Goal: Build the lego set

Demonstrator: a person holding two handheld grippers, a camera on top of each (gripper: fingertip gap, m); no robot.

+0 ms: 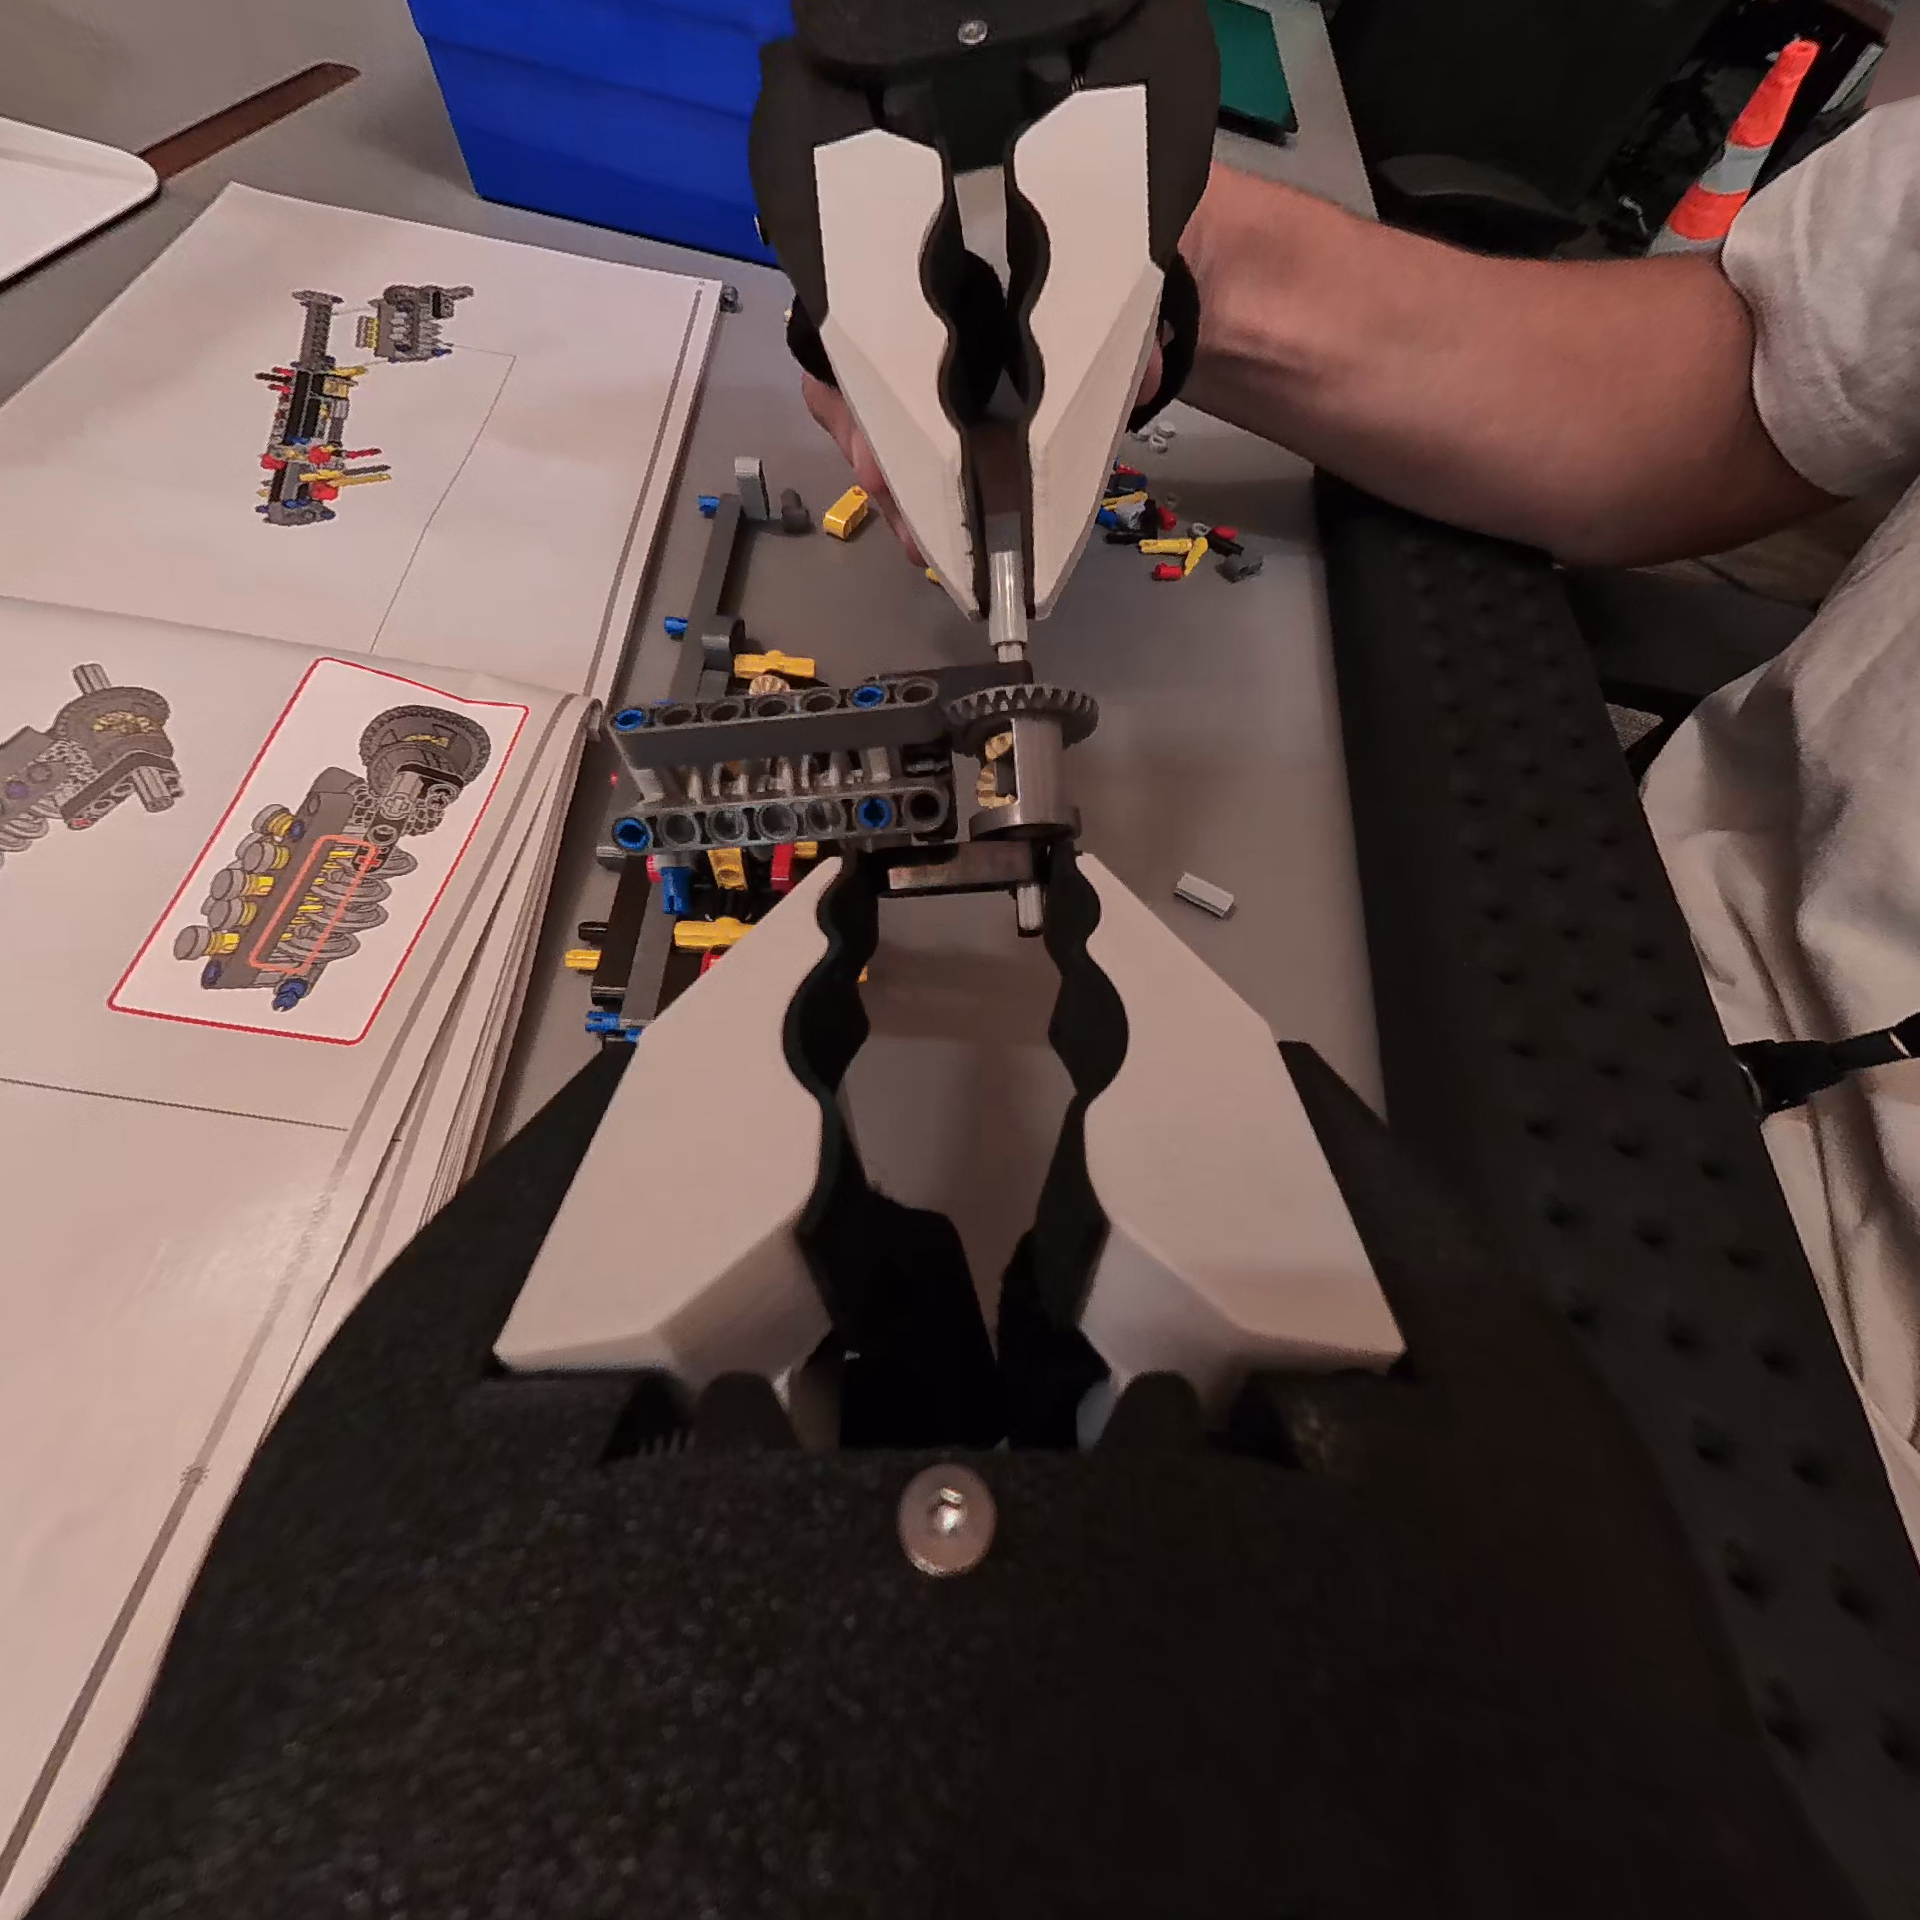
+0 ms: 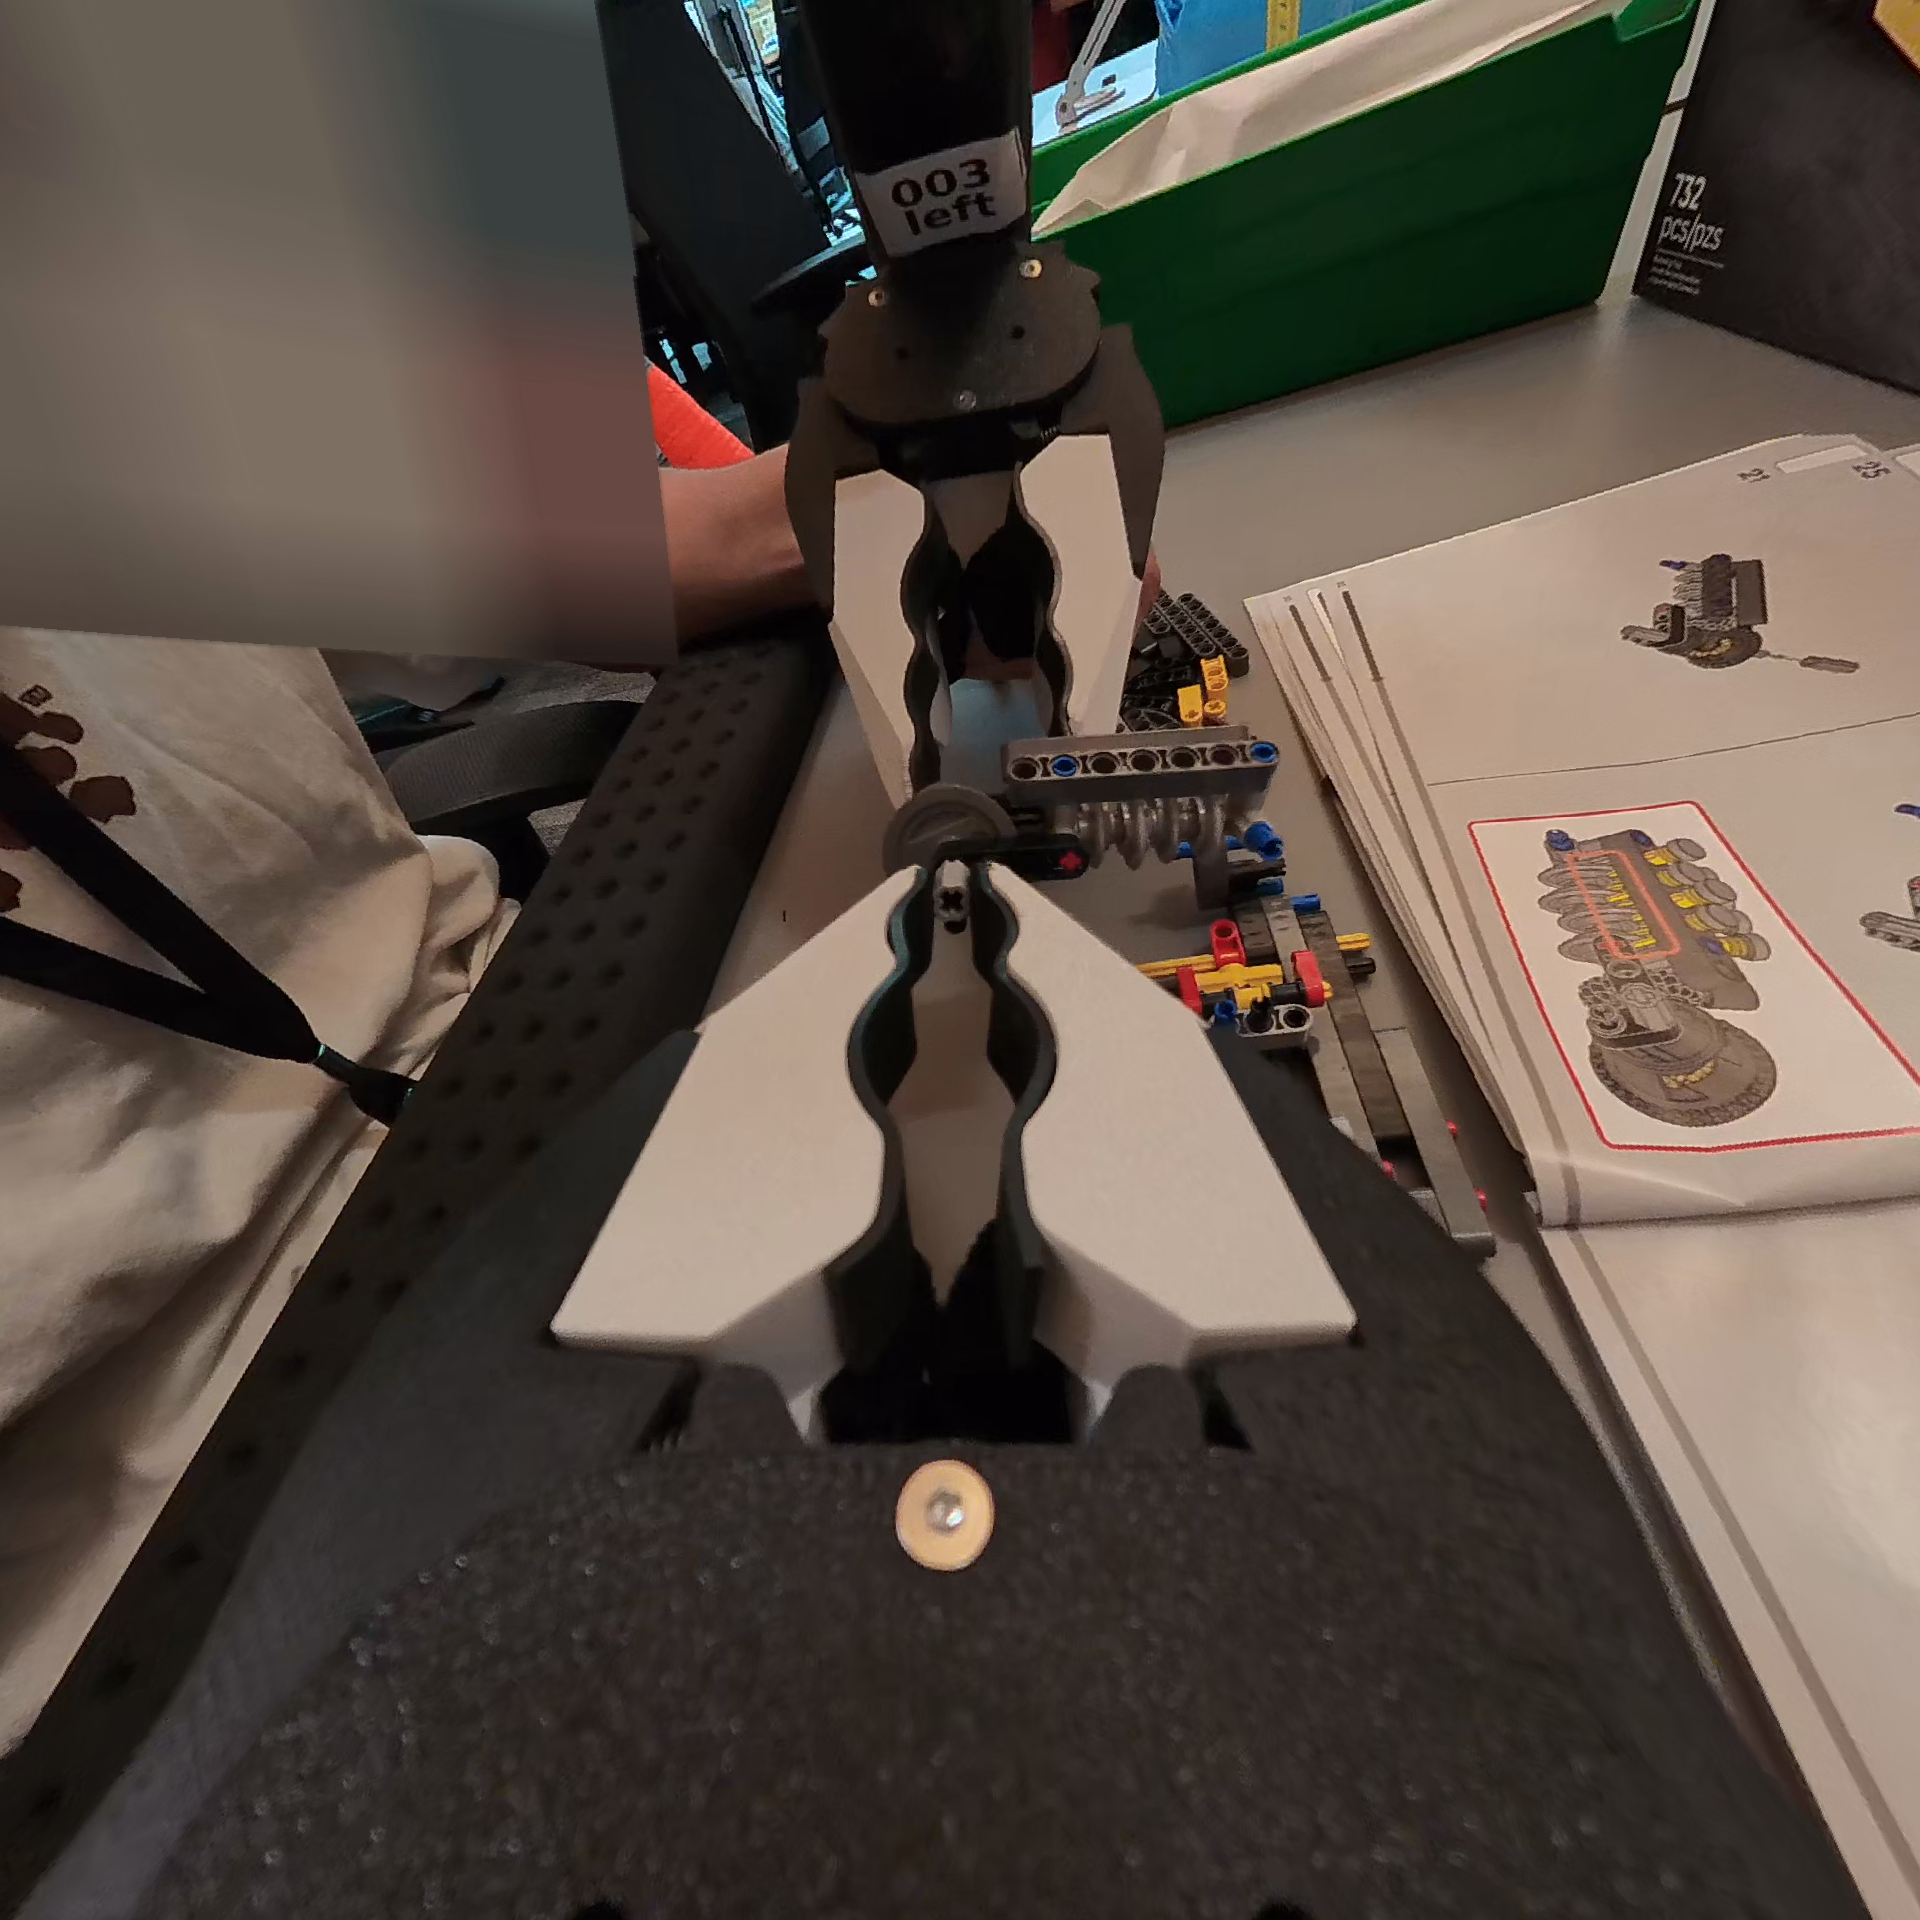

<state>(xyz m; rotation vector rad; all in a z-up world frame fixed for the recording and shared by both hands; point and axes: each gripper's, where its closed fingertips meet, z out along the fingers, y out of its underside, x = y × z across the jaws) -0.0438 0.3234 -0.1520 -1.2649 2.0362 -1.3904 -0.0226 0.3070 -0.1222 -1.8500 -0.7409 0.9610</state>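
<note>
- Upper right of the right wrist view: green plastic bin holding white paper.
- Left gripper clamped on grey beam-and-gear assembly.
- Right gripper pinching light grey axle.

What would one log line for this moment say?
left tongs: gripping engine assembly | right tongs: pinching grey axle | axle tip at gear

Green bin cropped; blue bin cropped

Matt paper booklet; glossy plastic lego assembly; smooth table.
</note>
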